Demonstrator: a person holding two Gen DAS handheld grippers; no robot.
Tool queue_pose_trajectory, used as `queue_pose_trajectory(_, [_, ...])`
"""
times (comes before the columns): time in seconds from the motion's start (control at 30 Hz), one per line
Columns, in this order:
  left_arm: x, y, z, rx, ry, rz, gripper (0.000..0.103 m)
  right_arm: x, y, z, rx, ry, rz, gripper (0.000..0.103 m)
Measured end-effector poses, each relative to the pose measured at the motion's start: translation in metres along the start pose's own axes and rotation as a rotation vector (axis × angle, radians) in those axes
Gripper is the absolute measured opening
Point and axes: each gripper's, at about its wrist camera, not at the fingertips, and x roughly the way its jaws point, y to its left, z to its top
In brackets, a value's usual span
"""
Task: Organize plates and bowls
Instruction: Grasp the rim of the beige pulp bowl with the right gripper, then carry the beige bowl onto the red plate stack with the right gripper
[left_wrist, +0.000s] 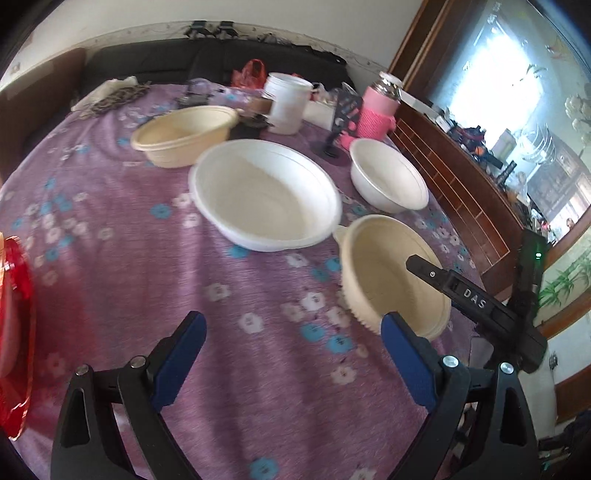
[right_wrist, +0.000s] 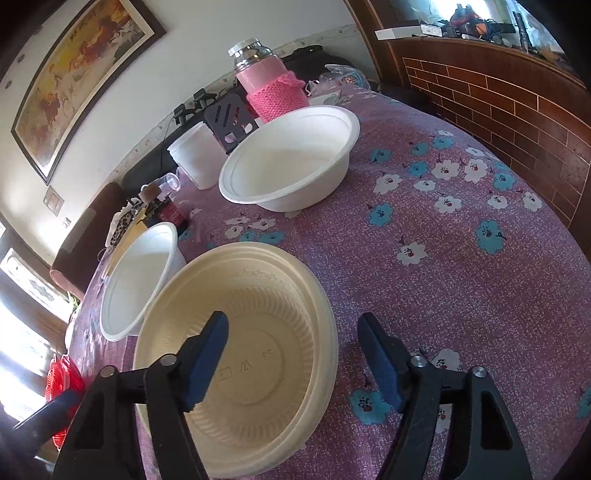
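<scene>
Right gripper (right_wrist: 291, 354) stands wide with the rim of the cream bowl (right_wrist: 236, 354) between its fingers, probably for stacking; left gripper (left_wrist: 291, 343) is wide, empty

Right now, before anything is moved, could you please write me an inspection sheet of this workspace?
Surface: purple flowered tablecloth on a table.
Job's things: two cream ribbed plastic bowls; two white plastic bowls; all apart, none stacked.
Clutter: pink thermos in knitted sleeve, white plastic tub, red plastic tray, red bag.
Grippers: left tongs open, empty; right tongs open, straddling the near cream bowl's rim.
Cables: dark cords along the wall.
Surroundings: framed painting, wooden sideboard.
</scene>
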Motion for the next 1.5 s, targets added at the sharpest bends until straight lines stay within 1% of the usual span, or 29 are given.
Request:
queue_pose_trajectory(0.07, [0.017,-0.010,0.004,0.007,0.029,-0.010,0.094,-0.001,0.001,0.000,-0.010,-0.005,0.002,0.074])
queue_pose_trajectory(0.2, [0.042,-0.019,0.005,-0.002,0.074,-0.017,0.092,0.001,0.001,0.001,-0.013,0.008,0.010,0.074])
queue_pose_trajectory(0.27, [0.051,-0.021,0.005,-0.007,0.094,-0.022,0.089,0.002,0.000,0.001,-0.009,0.012,0.020,0.072])
queue_pose_trajectory(0.37, [0.065,-0.024,0.006,-0.010,0.134,-0.040,0.079,0.003,0.001,0.001,-0.012,0.018,0.026,0.068])
queue_pose_trajectory(0.43, [0.073,-0.026,0.006,-0.011,0.156,-0.052,0.067,0.005,0.002,0.000,-0.012,0.028,0.031,0.065])
queue_pose_trajectory(0.47, [0.077,-0.027,0.006,-0.012,0.164,-0.056,0.065,0.006,0.002,0.000,-0.013,0.032,0.035,0.063])
queue_pose_trajectory(0.53, [0.083,-0.029,0.008,-0.017,0.173,-0.060,0.062,0.007,0.003,0.000,-0.016,0.035,0.036,0.062])
queue_pose_trajectory(0.6, [0.086,-0.032,0.010,-0.019,0.175,-0.063,0.058,0.007,0.003,0.000,-0.016,0.035,0.035,0.056])
queue_pose_trajectory(0.63, [0.087,-0.033,0.010,-0.018,0.174,-0.065,0.057,0.008,0.003,0.000,-0.016,0.038,0.038,0.049])
queue_pose_trajectory(0.7, [0.089,-0.034,0.009,-0.011,0.170,-0.067,0.053,0.010,0.003,-0.001,-0.012,0.054,0.050,0.040])
queue_pose_trajectory(0.73, [0.090,-0.035,0.010,-0.009,0.169,-0.066,0.048,0.012,0.003,-0.001,-0.009,0.063,0.061,0.030])
queue_pose_trajectory(0.77, [0.091,-0.036,0.009,-0.007,0.170,-0.066,0.046,0.014,0.004,-0.001,-0.008,0.076,0.072,0.023])
queue_pose_trajectory(0.8, [0.091,-0.035,0.009,-0.006,0.168,-0.065,0.042,0.015,0.004,-0.002,-0.008,0.081,0.075,0.021])
queue_pose_trajectory(0.83, [0.091,-0.035,0.009,-0.002,0.165,-0.064,0.035,0.015,0.005,-0.002,-0.010,0.083,0.077,0.020])
queue_pose_trajectory(0.9, [0.090,-0.033,0.009,0.001,0.170,-0.063,0.028,0.014,0.006,-0.003,-0.011,0.080,0.083,0.020])
queue_pose_trajectory(1.07, [0.078,-0.024,0.003,-0.027,0.159,-0.080,0.027,0.012,0.009,-0.005,-0.008,0.079,0.134,0.019])
queue_pose_trajectory(1.23, [0.053,-0.014,-0.003,-0.049,0.131,-0.101,0.027,0.001,0.021,-0.009,-0.011,0.062,0.175,0.019])
queue_pose_trajectory(1.33, [0.030,-0.004,-0.007,-0.063,0.084,-0.098,0.027,-0.009,0.038,-0.014,-0.030,0.059,0.196,0.019])
queue_pose_trajectory(1.5, [-0.012,0.022,-0.014,-0.103,0.000,-0.089,0.027,-0.024,0.081,-0.025,-0.103,0.044,0.222,0.019])
